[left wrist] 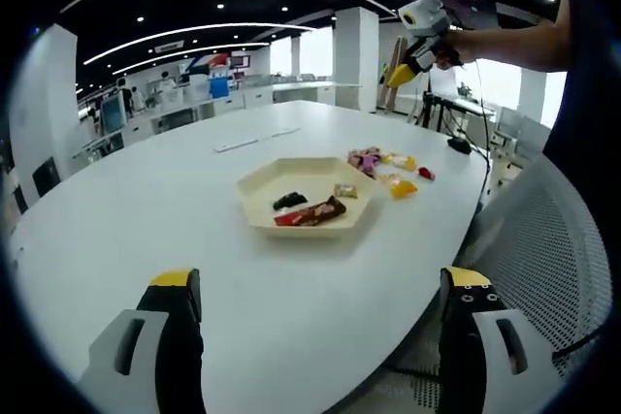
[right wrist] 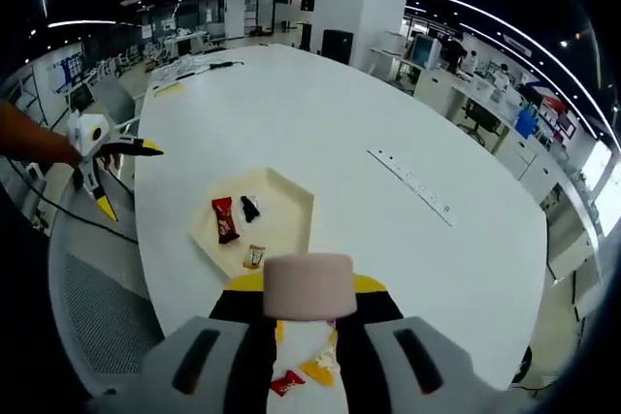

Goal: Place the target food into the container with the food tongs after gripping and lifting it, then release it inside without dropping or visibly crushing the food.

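Big open-plan office here. A broad white oval table [left wrist: 194,230] sweeps across the middle, a long white strip [right wrist: 412,184] lying flat on it. White square columns [left wrist: 357,55] rise at the far side, bright windows [left wrist: 315,50] glowing behind them. Dark ceiling overhead, curved light strips [left wrist: 184,31] and small spotlights. A grey mesh chair [left wrist: 543,239] sits near right, desks [left wrist: 194,99] far left.

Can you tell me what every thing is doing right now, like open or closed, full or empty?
Left gripper: open, holding nothing.
Right gripper: shut on a marshmallow, lifted above the table.
Tray: on the table, partly filled with three wrapped snacks.
Loose candies: lying on the table beside the tray.
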{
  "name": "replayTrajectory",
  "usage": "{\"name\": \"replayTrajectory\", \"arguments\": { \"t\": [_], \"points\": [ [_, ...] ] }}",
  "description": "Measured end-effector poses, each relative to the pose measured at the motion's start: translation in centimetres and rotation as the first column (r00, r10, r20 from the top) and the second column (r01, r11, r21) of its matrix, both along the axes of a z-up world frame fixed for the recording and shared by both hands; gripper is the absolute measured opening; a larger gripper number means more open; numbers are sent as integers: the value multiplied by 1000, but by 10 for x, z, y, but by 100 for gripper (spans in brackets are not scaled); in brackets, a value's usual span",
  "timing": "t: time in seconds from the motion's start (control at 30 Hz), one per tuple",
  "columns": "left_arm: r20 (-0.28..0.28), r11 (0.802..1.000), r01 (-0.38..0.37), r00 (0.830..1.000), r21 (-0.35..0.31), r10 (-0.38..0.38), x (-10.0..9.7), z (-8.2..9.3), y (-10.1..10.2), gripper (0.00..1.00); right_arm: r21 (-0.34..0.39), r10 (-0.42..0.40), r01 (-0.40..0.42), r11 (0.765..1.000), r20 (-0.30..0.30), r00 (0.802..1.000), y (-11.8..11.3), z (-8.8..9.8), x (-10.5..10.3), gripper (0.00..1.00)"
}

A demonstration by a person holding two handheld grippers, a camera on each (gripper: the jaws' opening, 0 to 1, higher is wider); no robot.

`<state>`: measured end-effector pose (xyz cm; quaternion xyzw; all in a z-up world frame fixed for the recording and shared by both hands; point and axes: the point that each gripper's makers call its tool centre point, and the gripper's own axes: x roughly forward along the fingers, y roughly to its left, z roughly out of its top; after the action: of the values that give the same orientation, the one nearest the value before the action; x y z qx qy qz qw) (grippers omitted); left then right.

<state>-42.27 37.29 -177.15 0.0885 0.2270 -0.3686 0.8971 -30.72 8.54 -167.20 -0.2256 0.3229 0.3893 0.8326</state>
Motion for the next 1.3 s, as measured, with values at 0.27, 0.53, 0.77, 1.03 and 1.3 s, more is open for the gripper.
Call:
{"name": "replayTrajectory", "arguments": {
  "t": [0.27,0.53,0.77,1.03,1.3],
  "points": [
    [-4,1000,11,1000,-12,-11,-2,0,-3,100,1,-21,21,1000,22,1000,-25,-6,-17,22],
    [-9,1000,12,1000,-3,-12,-2,-3,-2,99,-4,-38,38,999,39,999,-46,-9,-25,22],
    [-17,1000,5,1000,-6,-5,-1,-3,-1,99,-11,-34,34,999,52,998,-61,-17,-33,22],
    [-26,1000,23,999,15,-22,-5,-6,-4,99,7,-26,25,1000,62,998,-64,-15,-40,22],
    [-45,1000,17,999,15,-16,-4,-9,-2,99,18,-36,35,999,37,999,-71,-26,-45,22]
  ]
}}
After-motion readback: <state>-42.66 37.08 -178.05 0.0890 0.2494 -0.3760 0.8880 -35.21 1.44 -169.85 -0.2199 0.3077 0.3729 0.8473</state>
